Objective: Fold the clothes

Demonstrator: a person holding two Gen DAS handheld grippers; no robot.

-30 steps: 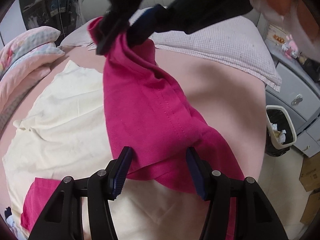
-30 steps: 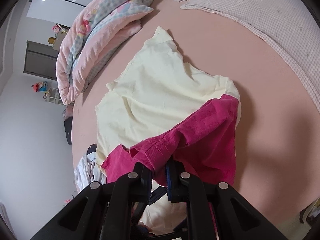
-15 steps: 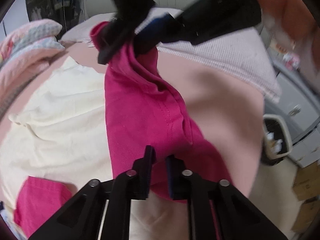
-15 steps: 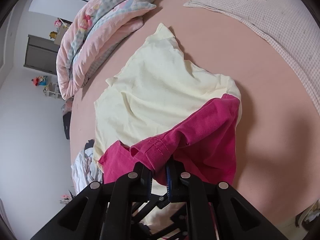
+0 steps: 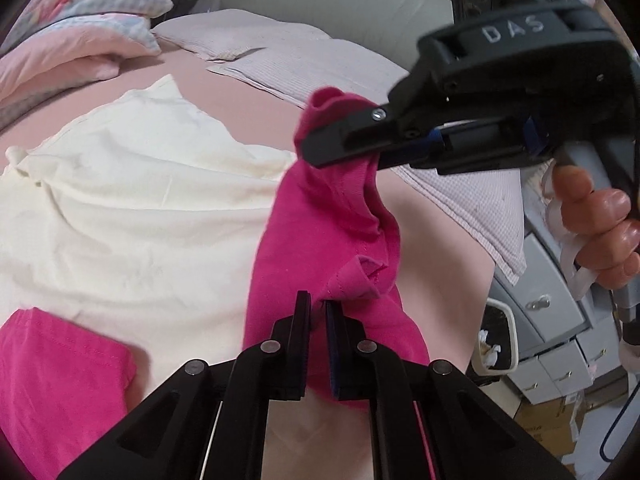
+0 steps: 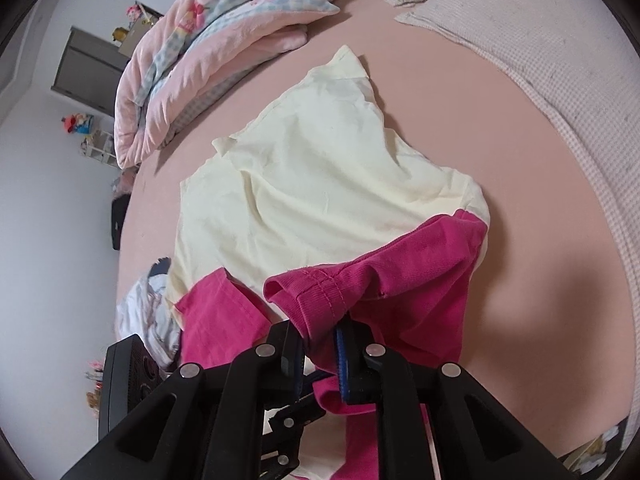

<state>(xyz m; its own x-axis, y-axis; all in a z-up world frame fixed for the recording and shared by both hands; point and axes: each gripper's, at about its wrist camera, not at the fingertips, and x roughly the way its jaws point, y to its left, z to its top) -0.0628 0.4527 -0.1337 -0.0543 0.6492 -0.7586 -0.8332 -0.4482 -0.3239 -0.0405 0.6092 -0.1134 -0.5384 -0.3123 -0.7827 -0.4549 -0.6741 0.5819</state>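
Magenta garment (image 5: 320, 236) hangs above the bed, stretched between 2 grips. The left hand-held gripper (image 5: 318, 312) is clamped on a bunched seam at its near end, jaws having just closed onto the cloth. The right hand-held gripper (image 5: 340, 144) pinches the far upper corner; its jaws have just been easing slightly apart, yet fabric remains pressed between them. A bare hand (image 5: 596, 232) holds that tool's handle at the right.

Beneath lies a cream garment (image 6: 320, 184), spread flat and wrinkled on the pink bed sheet (image 6: 540, 240), with another magenta piece (image 5: 52, 376) resting on its near left corner. A checked pillow (image 5: 472, 196) sits far right, and a folded pink quilt (image 6: 208, 52) far left. Beside the bed at right stand grey drawers (image 5: 552, 300) and a small waste bin (image 5: 498, 340). White walls and a grey cabinet (image 6: 88, 68) show at far left.
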